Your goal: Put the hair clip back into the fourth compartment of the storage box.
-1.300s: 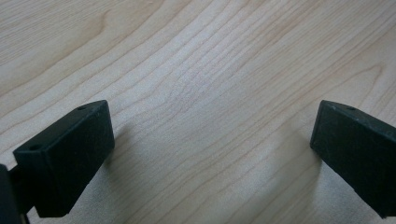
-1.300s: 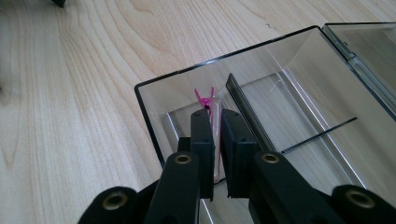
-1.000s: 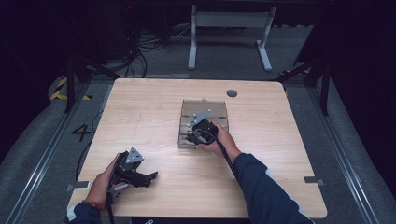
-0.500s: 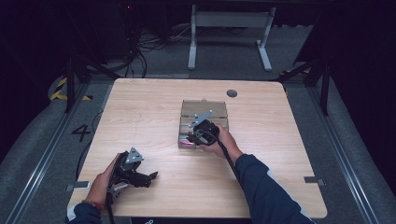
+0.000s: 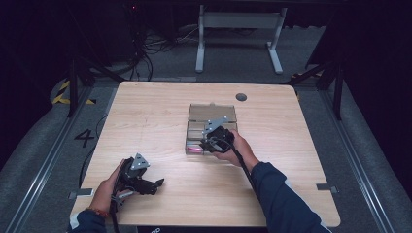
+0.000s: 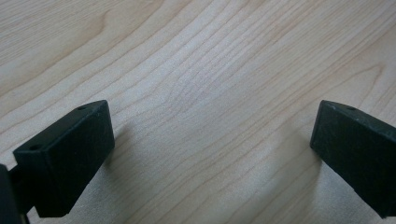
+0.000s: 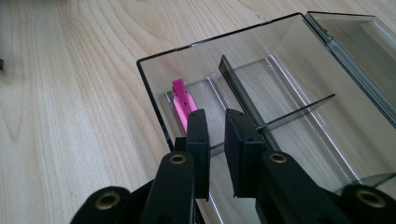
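A clear smoky plastic box (image 5: 212,112) with dividers and an open lid stands mid-table. A pink clip (image 7: 182,103) lies flat in its near-left compartment, also seen as the pink clip (image 5: 195,151) in the high view. My right gripper (image 7: 216,117) hovers over that compartment, its jaws almost together with a thin gap and nothing between them; the clip lies just beyond its left jaw. From above, the right gripper (image 5: 208,144) sits at the box's near edge. My left gripper (image 5: 156,185) rests low over bare wood at the front left, and its left gripper (image 6: 212,140) jaws are wide apart.
The box rim (image 7: 150,91) and an upright divider (image 7: 243,100) stand close around the right jaws. The other compartments hold nothing. The wooden table (image 5: 145,126) has a round cable hole (image 5: 241,97) at the back. Dark floor surrounds it.
The right hand has shifted very slightly at the box's near edge. The left hand and its gripper have stayed put.
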Tool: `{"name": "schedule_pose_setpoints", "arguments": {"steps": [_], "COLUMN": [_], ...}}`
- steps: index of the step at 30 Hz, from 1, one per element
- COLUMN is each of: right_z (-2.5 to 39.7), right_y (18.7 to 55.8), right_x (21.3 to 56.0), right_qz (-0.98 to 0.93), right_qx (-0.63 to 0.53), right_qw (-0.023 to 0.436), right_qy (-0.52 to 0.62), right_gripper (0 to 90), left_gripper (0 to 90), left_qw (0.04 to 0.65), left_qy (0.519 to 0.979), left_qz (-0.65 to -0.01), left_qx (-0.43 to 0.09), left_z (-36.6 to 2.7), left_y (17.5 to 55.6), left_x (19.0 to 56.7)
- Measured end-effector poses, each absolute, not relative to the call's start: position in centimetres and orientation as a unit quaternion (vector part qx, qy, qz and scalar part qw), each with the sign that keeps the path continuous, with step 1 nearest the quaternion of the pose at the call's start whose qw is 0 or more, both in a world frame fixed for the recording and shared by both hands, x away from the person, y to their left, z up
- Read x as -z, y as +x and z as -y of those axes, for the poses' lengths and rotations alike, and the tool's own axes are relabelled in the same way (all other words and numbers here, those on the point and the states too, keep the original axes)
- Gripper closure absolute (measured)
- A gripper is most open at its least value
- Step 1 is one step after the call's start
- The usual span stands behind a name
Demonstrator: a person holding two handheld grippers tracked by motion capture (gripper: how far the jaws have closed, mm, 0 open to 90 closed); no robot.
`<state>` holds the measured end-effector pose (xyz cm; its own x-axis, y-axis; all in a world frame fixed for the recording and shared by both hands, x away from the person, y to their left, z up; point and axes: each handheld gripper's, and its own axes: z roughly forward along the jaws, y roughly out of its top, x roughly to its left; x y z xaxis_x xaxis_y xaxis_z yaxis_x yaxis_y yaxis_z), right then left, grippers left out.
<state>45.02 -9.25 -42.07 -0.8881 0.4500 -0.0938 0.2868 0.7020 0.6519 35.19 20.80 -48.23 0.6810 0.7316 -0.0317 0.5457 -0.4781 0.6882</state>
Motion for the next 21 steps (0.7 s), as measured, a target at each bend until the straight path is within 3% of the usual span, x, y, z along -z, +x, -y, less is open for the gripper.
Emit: {"name": "schedule_pose_setpoints", "arguments": {"steps": [21], "right_z": [12.8], "right_y": [43.0], "right_x": [40.5], "right_qz": [-0.913], "right_qx": [-0.328], "right_qw": [0.145], "right_qy": [0.194], "right_gripper": [78.0], "left_gripper": [0.2], "left_qw": [0.345], "left_qy": [0.849], "left_qz": [-0.376], "left_qx": [-0.135], "left_z": [-20.8], "left_y": [35.2], "left_x": [48.2]}}
